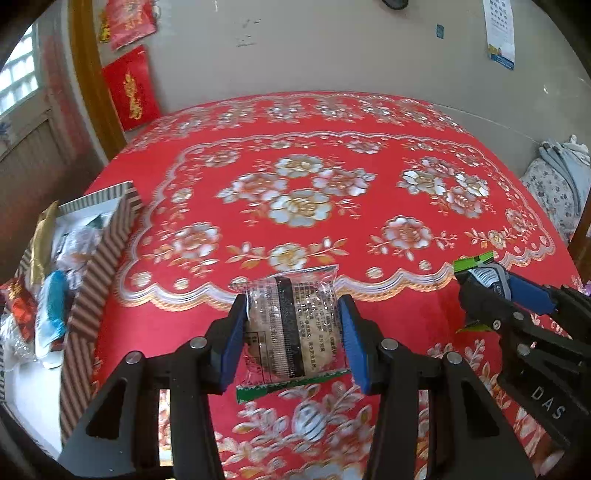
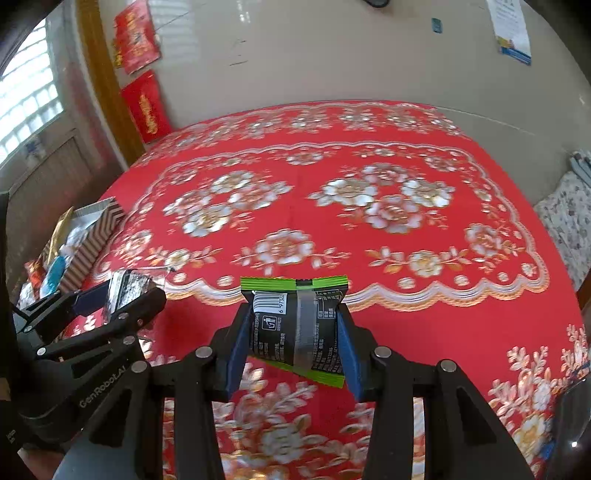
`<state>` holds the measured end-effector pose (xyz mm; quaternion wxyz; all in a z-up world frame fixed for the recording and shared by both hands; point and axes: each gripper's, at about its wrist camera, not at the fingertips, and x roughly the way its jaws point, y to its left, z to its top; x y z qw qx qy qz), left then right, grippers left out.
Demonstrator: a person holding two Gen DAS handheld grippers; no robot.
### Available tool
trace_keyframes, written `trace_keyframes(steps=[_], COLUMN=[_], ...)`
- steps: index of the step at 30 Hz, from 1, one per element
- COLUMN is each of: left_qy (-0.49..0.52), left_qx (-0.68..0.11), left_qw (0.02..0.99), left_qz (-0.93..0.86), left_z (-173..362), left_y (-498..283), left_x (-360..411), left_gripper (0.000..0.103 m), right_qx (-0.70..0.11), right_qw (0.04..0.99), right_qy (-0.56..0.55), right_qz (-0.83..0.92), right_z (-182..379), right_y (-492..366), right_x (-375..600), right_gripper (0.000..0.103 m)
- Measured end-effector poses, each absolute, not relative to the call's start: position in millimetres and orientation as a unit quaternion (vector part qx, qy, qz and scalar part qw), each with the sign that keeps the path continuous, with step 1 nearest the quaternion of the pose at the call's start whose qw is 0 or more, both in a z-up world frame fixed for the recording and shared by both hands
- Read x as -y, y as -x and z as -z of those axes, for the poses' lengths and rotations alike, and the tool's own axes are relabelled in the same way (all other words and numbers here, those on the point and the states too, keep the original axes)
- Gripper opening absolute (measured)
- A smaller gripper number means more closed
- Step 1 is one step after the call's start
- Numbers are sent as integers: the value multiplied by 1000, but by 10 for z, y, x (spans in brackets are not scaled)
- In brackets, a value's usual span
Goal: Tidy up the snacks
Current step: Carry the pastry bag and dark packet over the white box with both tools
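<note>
My left gripper [image 1: 293,339] is shut on a clear-wrapped brown pastry packet [image 1: 291,325] with a green bottom edge, held above the red floral tablecloth [image 1: 295,192]. My right gripper [image 2: 295,338] is shut on a black snack packet with green ends [image 2: 295,325]. Each gripper shows in the other's view: the right one at the right [image 1: 491,291], the left one at the left [image 2: 125,295]. A striped box [image 1: 99,280] at the table's left edge holds several snack packets [image 1: 55,295]; it also shows in the right wrist view [image 2: 88,240].
A beige wall stands behind the table with red paper decorations [image 1: 129,88] and a poster [image 1: 500,33]. A wooden door frame [image 1: 92,81] and a window [image 2: 26,99] are at the left. Folded floral bedding [image 1: 554,184] lies at the right.
</note>
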<state>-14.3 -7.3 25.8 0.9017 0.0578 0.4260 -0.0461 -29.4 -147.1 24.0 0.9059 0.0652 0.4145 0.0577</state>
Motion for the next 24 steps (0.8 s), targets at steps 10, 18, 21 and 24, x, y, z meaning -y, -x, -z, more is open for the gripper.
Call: trace_keyframes(steps=[10,18,21,24], left_qy=[-43,-29,-25,-20], left_qx=[-414,-403,-398,-393], left_qw=[909,914,917,919], left_qz=[30,13,7,-2], left_z=[-365,-484,-539,-603], left_y=[292,369,403,434], left_x=[-292,-650,-766,-907], left_gripper=[50,50,50,50], right_qx=[-411,-403,-402,-397], right_qw=[906,908,907,908], right_qy=[-43,-23,-17,-7], right_qz=[-90,-111,-124,-134], right_z=[-287,-404,-430,-483], right_y=[371,376,368,373], right_x=[999,662,523,372], right_gripper=[44,44,44,44])
